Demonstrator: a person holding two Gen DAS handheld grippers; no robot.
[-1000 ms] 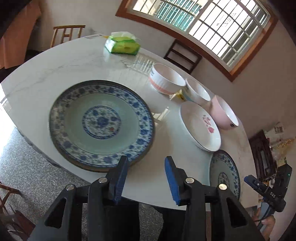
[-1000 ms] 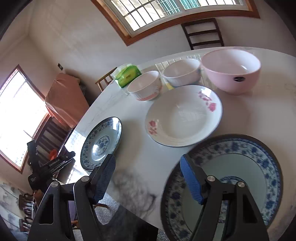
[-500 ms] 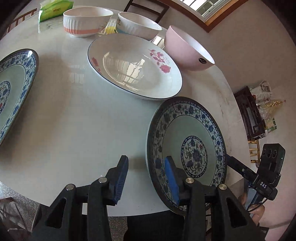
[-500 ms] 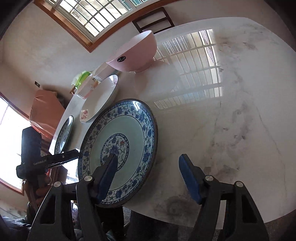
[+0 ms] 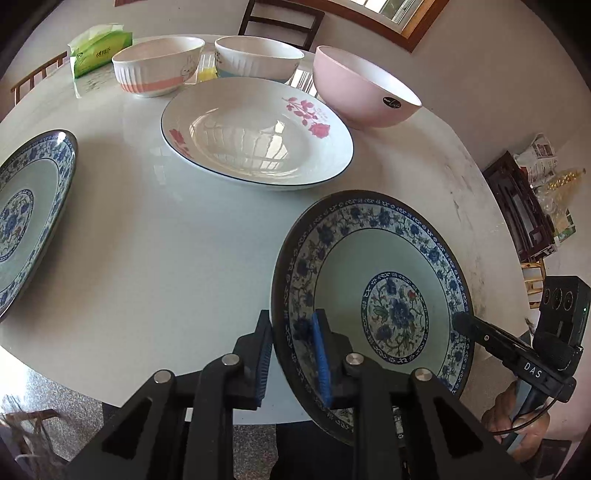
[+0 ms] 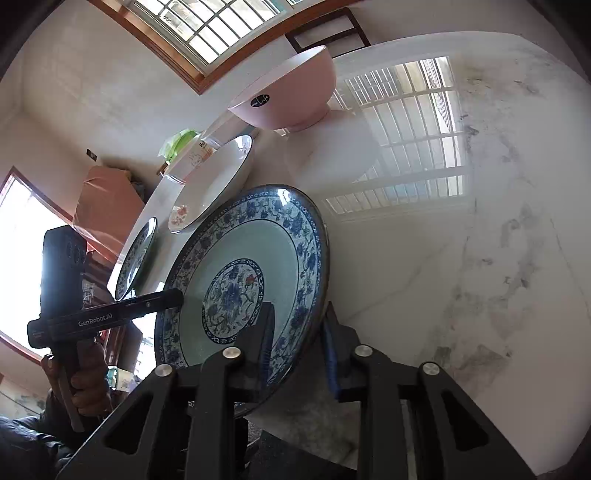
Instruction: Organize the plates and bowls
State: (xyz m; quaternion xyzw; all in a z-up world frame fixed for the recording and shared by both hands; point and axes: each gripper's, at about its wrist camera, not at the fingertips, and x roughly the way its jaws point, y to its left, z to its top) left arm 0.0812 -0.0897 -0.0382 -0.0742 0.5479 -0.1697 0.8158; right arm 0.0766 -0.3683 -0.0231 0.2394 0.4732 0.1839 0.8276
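Observation:
A blue-and-white floral plate [image 5: 384, 280] sits near the front right edge of the white marble table [image 5: 166, 258]. My left gripper [image 5: 291, 354] is shut on its left rim. My right gripper [image 6: 299, 343] is shut on its right rim [image 6: 310, 258], one finger over the plate and one under it. A second blue-and-white plate [image 5: 26, 218] lies at the left. A white plate with red roses [image 5: 255, 136] lies in the middle. A pink bowl [image 5: 362, 92] and two white ribbed bowls [image 5: 159, 70] [image 5: 258, 59] stand behind it.
A green tissue pack [image 5: 99, 48] lies at the table's far left. Wooden chairs [image 5: 280, 18] stand behind the table under a window. The marble on the right in the right wrist view [image 6: 480, 221] is bare. Dark shelving [image 5: 524, 210] stands beyond the table's right edge.
Both grippers have closed onto opposite rims of the near blue-and-white plate. The left gripper swung right from the far-left plate to this one; the right gripper moved in from the right.

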